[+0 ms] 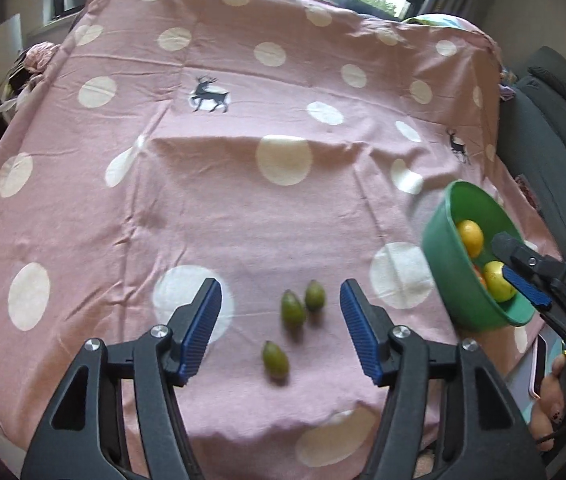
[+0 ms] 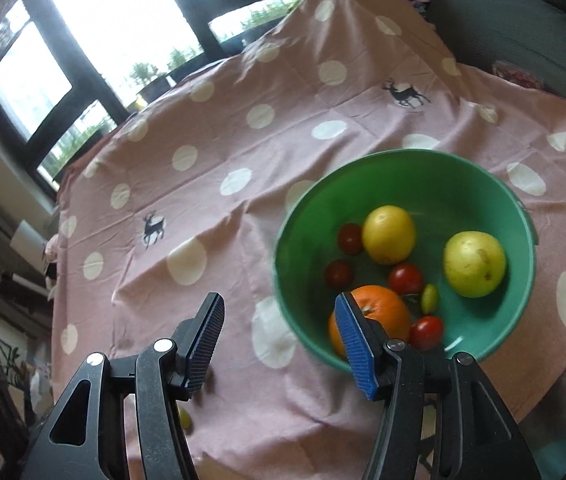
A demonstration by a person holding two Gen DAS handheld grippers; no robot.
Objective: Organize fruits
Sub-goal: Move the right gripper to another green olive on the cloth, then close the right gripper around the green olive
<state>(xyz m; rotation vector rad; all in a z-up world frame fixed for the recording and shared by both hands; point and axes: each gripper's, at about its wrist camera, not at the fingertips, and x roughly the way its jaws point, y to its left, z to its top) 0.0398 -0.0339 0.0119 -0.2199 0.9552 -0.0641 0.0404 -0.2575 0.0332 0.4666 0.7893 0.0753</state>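
While blurred, green fruits [image 1: 293, 308] lie between left hand-held gripper [image 1: 279, 328] fingers.

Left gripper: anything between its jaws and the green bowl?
Only bare pink cloth separates the left gripper from the green bowl in the left wrist view. The three small green fruits lie between its open jaws.

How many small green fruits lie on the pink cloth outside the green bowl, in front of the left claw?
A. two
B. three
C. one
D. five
B: the left wrist view shows three small green fruits on the pink cloth, two close together and one nearer the camera, all outside the green bowl.
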